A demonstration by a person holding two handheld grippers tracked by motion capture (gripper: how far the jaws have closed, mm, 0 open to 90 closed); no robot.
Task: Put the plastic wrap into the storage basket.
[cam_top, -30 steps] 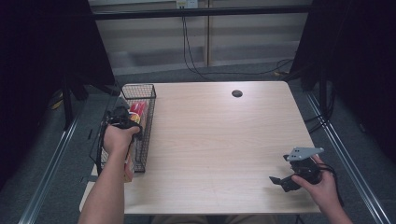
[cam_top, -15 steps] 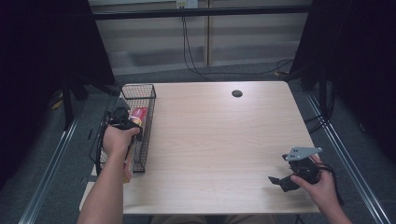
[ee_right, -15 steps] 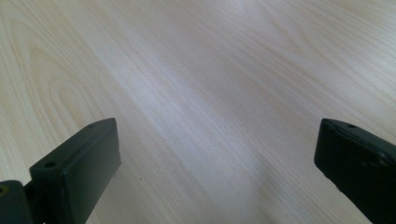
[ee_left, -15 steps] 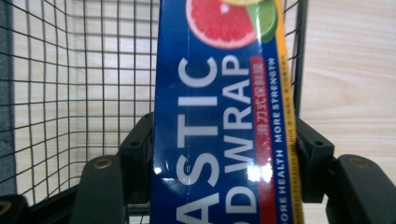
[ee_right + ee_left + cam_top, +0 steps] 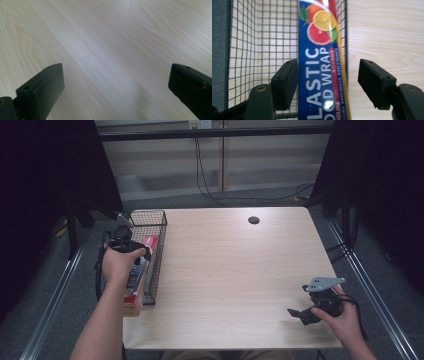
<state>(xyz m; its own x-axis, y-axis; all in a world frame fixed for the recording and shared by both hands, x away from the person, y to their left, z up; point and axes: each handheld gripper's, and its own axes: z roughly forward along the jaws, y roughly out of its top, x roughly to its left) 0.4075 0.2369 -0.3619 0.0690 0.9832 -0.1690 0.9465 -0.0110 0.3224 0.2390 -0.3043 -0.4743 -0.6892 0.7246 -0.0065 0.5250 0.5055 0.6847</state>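
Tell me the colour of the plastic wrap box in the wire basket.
Mostly dark blue, with white lettering, a red edge and citrus slices pictured on the box; clearest in the left gripper view.

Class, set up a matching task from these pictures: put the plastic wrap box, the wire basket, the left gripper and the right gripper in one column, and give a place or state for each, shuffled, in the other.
1. plastic wrap box
2. wire basket
3. left gripper
4. right gripper

A. above bare wood at the table's near right corner
B. black mesh, at the table's left edge
C. jaws just opened, box between them
D. lying along the basket

Pairs: 1-D, 2-B, 3-C, 4-A
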